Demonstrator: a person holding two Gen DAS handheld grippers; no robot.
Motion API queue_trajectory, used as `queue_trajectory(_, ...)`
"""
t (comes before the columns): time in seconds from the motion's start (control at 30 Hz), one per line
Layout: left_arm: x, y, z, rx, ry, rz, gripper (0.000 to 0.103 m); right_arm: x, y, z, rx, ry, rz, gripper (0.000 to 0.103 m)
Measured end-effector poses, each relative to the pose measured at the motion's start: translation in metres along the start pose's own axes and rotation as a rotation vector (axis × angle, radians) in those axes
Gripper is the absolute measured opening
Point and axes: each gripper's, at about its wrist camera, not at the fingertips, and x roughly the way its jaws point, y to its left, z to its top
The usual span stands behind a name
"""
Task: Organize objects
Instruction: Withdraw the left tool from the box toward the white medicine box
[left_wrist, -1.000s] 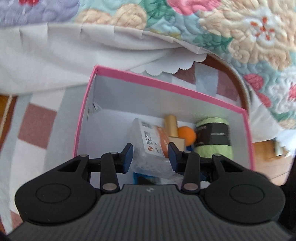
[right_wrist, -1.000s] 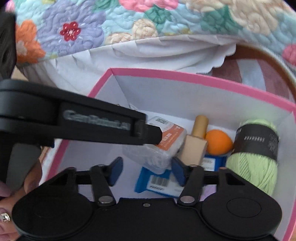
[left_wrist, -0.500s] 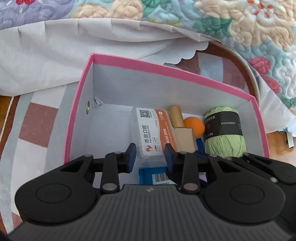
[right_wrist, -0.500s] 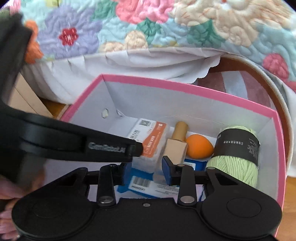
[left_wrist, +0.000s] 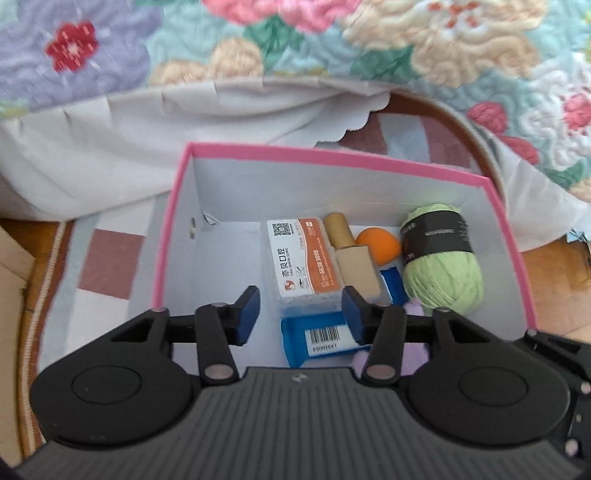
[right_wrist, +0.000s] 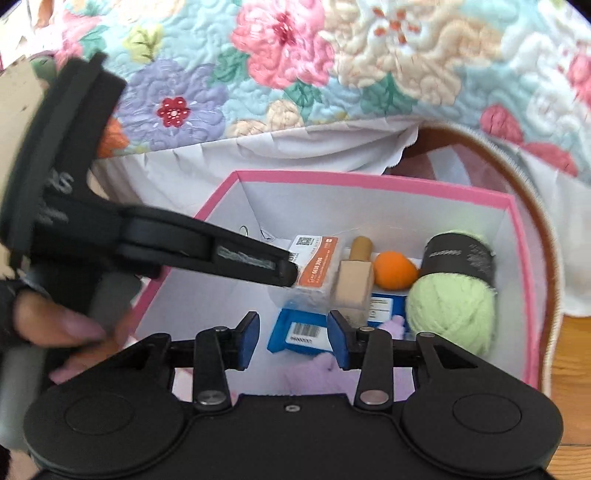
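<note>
Left wrist view: the left gripper (left_wrist: 300, 312) is released, blue pads spread, nothing between them, positioned above the near edge of the pink-rimmed white cardboard box (left_wrist: 332, 157). The gripper body cuts off the near part of the box floor. The clear plastic case with the orange-and-white label (left_wrist: 302, 264) lies on the box floor, partly over the blue packet with the barcode sticker (left_wrist: 321, 341). Beside the case are the beige bottle with a round wooden cap (left_wrist: 351, 258), the orange egg-shaped sponge (left_wrist: 382, 243) and the light green yarn ball with a black band (left_wrist: 441, 264). A lilac soft item (left_wrist: 415, 308) shows only as fragments behind the right finger; its identity cannot be determined.

Right wrist view: the right gripper (right_wrist: 291, 341) is likewise released and empty, pointing down into the same box. The left gripper's black arm crosses from the left and covers part of the case label. A hand (right_wrist: 62, 325) at the left edge is blurred and cropped. The floral quilted bedspread (right_wrist: 295, 55) hangs behind the box.
</note>
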Motion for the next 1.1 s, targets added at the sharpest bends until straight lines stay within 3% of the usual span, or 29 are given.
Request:
queue_trajectory(0.23, -0.061, -0.003, -0.011, 0.062, 0.031, 0.043, 0.071, -0.048, 0.010, 0.002, -0.026, -0.017, -0.051, 0.048)
queue_trajectory(0.53, -0.128, 0.002, -0.022, 0.093, 0.095, 0.090, 0.081, -0.107, 0.034, 0.005, -0.038, -0.024, -0.064, 0.054)
queue_trajectory(0.67, -0.157, 0.008, -0.032, 0.093, 0.090, 0.071, 0.084, -0.133, 0.052, 0.002, -0.113, -0.030, -0.072, 0.056)
queue_trajectory(0.73, -0.170, 0.011, -0.037, 0.091, 0.075, 0.081, 0.084, -0.146, 0.060, 0.000, -0.139, -0.050, -0.076, 0.065)
queue_trajectory(1.1, -0.222, 0.009, -0.058, 0.141, 0.035, 0.022, 0.088, -0.191, 0.080, -0.026, -0.160, -0.062, -0.033, 0.074)
